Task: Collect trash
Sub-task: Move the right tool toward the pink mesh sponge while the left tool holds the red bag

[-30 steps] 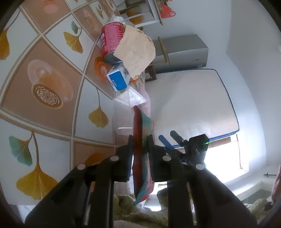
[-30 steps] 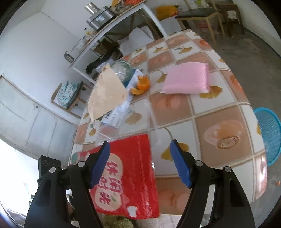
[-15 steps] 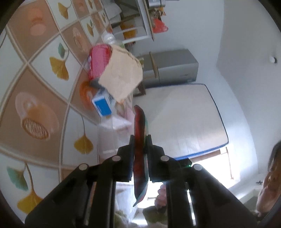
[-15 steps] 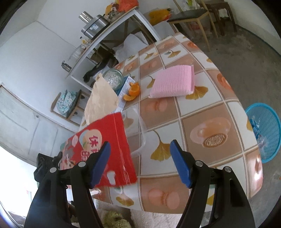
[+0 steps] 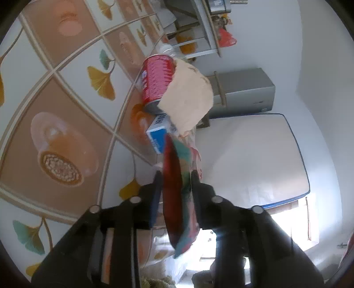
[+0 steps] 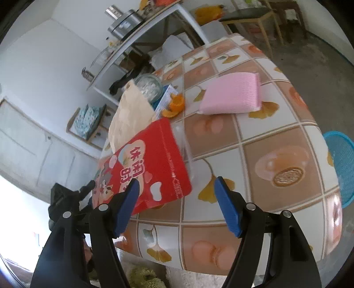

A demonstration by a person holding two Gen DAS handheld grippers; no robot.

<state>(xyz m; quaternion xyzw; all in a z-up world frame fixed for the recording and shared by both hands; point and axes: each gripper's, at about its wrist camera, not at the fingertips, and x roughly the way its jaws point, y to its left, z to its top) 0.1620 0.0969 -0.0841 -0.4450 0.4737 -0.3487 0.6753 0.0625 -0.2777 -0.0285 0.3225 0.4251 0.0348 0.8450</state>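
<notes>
A red snack bag point(image 5: 174, 199) stands edge-on between the fingers of my left gripper point(image 5: 176, 175), whose jaws are opening; thin gaps show beside the bag. From the right wrist view the same red bag point(image 6: 146, 168) tilts up over the table's near-left corner, with the left gripper point(image 6: 70, 195) behind its lower end. My right gripper point(image 6: 176, 181) hangs open above the table edge, nothing between its blue pads. Further back lie a red can point(image 5: 157, 82), a brown paper piece point(image 6: 130, 117), a blue carton point(image 5: 157, 135) and orange peel point(image 6: 174, 105).
A pink cloth point(image 6: 232, 96) lies on the tiled table point(image 6: 276, 133). A blue basket point(image 6: 340, 168) stands on the floor past the table's right edge. A metal shelf point(image 6: 154, 26) and a chair point(image 6: 247, 17) are behind the table.
The red bag has swung up from lying flat to standing tilted over the table corner. The left gripper's jaws have spread apart around it. The right gripper has stayed put.
</notes>
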